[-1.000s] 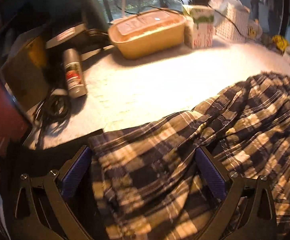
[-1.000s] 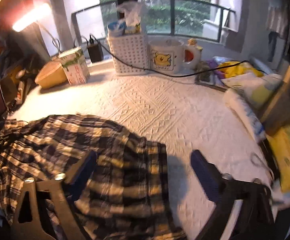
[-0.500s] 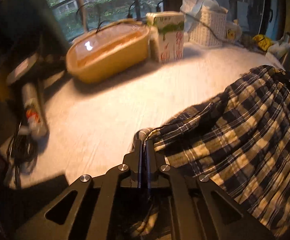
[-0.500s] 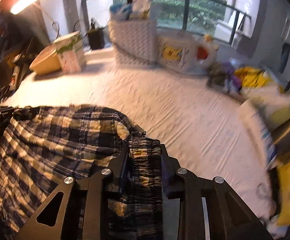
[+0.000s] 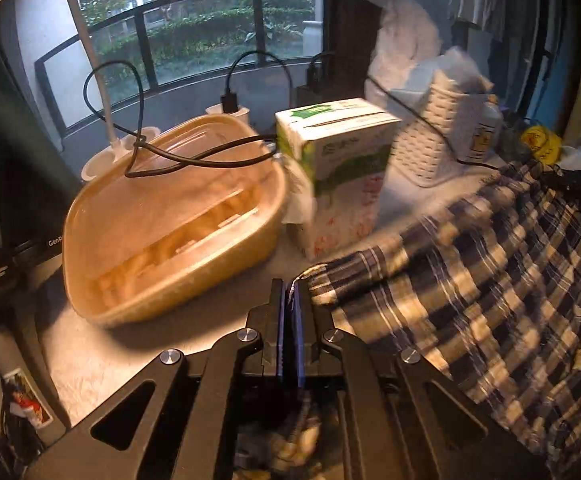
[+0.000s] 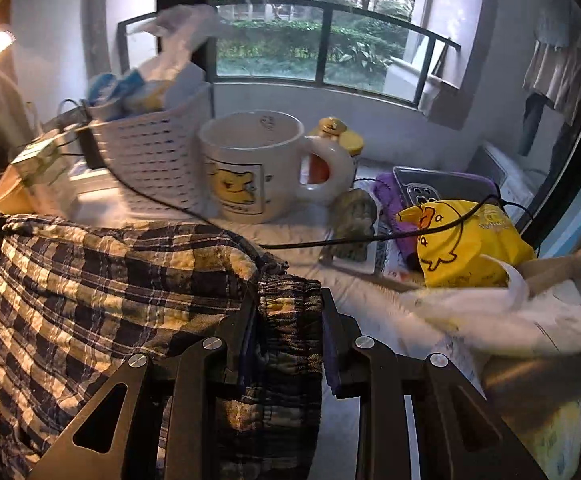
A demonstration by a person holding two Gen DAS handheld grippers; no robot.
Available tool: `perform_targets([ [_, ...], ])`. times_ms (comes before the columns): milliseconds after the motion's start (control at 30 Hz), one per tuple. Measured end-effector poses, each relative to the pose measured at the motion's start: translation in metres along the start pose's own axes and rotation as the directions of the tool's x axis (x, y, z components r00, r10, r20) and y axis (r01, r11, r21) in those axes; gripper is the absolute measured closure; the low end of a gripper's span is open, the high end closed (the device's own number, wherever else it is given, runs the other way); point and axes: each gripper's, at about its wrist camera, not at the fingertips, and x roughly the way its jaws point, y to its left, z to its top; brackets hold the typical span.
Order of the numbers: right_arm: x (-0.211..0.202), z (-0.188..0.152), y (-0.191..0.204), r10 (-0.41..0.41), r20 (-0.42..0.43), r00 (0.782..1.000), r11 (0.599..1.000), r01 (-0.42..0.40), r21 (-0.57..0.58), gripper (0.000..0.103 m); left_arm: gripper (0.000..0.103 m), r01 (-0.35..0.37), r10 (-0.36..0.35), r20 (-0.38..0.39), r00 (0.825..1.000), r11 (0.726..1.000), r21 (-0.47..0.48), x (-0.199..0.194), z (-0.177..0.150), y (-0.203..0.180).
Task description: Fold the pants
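1. Pants (image 5: 470,292), plaid in dark blue and cream, hang stretched between your two grippers over the white table (image 5: 102,356); they fill the right side of the left wrist view and the left side of the right wrist view.
2. Your left gripper (image 5: 289,300) is pinched nearly flat on a thin edge of the cloth; a tan plastic tub (image 5: 170,216) sits just beyond it, with a green and white carton (image 5: 338,168) beside the tub.
3. Your right gripper (image 6: 286,312) is clamped on a thick gathered bunch of the waistband; its fingers (image 6: 246,320) stand narrowly apart with the fabric filling the gap.
4. Beyond that gripper stand a white bear mug (image 6: 250,164), a white basket (image 6: 150,156) and a yellow duck bag (image 6: 458,240); a black cable (image 6: 330,242) runs across them.
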Motion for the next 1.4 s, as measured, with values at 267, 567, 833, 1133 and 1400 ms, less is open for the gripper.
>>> perform_targets([
  [267, 0.022, 0.0, -0.002, -0.04, -0.05, 0.998, 0.999, 0.04, 0.013, 0.048, 0.041, 0.034, -0.032, 0.034, 0.999, 0.997, -0.062, -0.042, -0.016, 0.018],
  [567, -0.075, -0.03, -0.017, -0.026, 0.063, 0.998, 0.999, 0.023, 0.04, 0.027, 0.024, 0.267, -0.268, -0.02, 0.963, 0.963, -0.03, -0.102, -0.063, -0.041],
  [833, -0.112, -0.128, -0.025, 0.037, -0.042, 0.998, 0.994, -0.033, 0.108, 0.027, 0.037, 0.279, -0.284, -0.119, 0.951, 0.958, -0.058, -0.09, -0.111, -0.07],
  [1133, -0.127, -0.177, -0.008, 0.116, -0.034, 0.993, 0.988, -0.112, 0.104, 0.086, 0.101, 0.241, -0.243, -0.035, 0.969, 0.97, -0.043, -0.131, -0.131, -0.075],
  [1400, -0.192, -0.161, 0.013, 0.041, 0.101, 0.994, 0.999, -0.042, 0.007, 0.096, 0.101, 0.227, -0.222, 0.062, 0.973, 0.971, -0.076, -0.208, -0.157, -0.065],
])
